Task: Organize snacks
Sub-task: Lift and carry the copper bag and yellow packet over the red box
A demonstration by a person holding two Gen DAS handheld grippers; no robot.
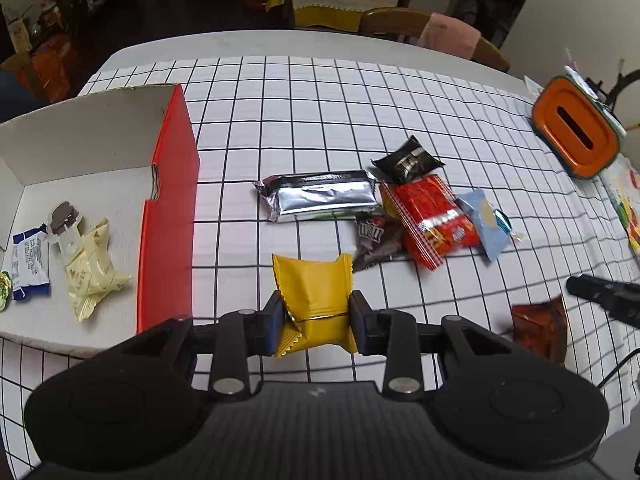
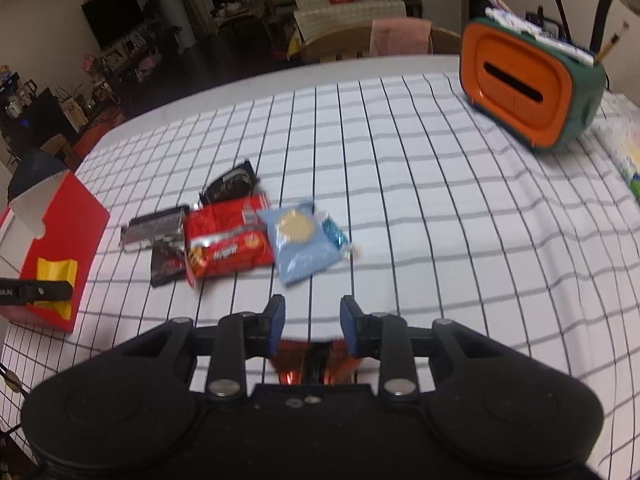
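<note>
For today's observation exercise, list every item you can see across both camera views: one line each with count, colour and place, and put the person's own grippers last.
Box: 1, red outside, white inside, open, table's left.
Snacks in box: at least 4, cream, blue-white, clear, green, on its floor.
Yellow packet: 1, held in left gripper.
Silver bar: 1, mid-table.
Black packet: 1, behind the pile.
Red bag: 1, pile centre.
Brown packet: 1, partly under red bag.
Light blue packet: 1, right of red bag.
Blue foil candy: 1, pile's right edge.
Copper-red packet: 1, near edge, under right gripper.
Tissue holder: 1, orange-green, far right.
Checked cloth: 1, white-black.
Left gripper: closed on yellow packet.
Right gripper: open.
</note>
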